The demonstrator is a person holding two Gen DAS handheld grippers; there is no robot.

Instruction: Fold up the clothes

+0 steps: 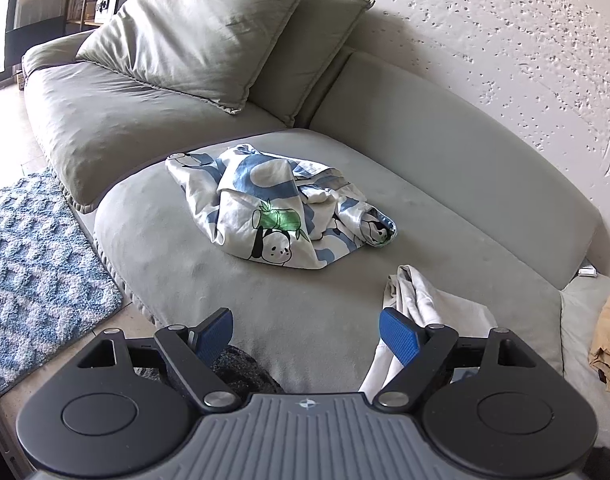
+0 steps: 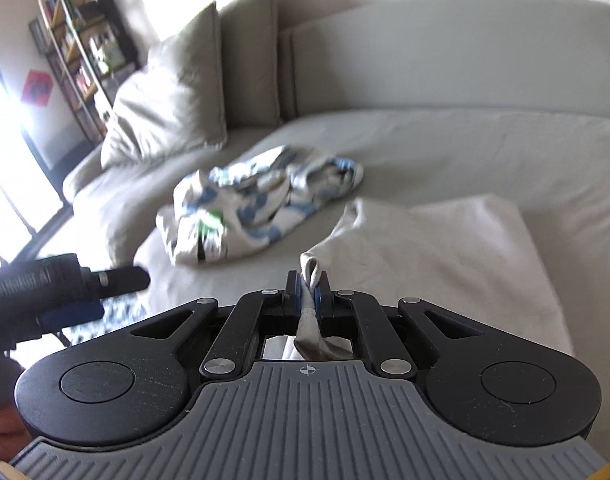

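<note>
- White garment (image 2: 445, 256): a plain pale cloth lies partly spread on the grey sofa seat (image 1: 233, 296), just ahead and to the right of the right tool (image 2: 308, 286). One bunched corner of it rises off the seat into that tool, so the cloth is probably being drawn out flat for a fold.
- Right tool: its two blue pads are pressed together on that bunched corner. A twist of cloth sticks out above the pads, and more hangs down behind them, under the tool's body.
- Left tool (image 1: 308, 334): its blue pads stand wide apart with nothing between them. It hovers over the near edge of the seat. The same white garment (image 1: 433, 312) lies just beside and partly behind its right pad; whether the pad touches the cloth cannot be told. It looks ready to take a second corner.
- Panda-print garment (image 1: 277, 208): a crumpled white and blue cloth with panda and bamboo pictures sits in a heap further ahead of both tools, well clear of them, near the middle of the seat. It appears to be waiting its turn.
- Cushions (image 1: 201, 36): two large grey-green ones lean against the sofa back, far ahead and to the left.
- Rug (image 1: 37, 256): a blue and white shaggy one lies on the floor, left of the left tool.
- Tan cloth (image 1: 609, 344): a crumpled piece at the far right edge, beside the sofa seat.
</note>
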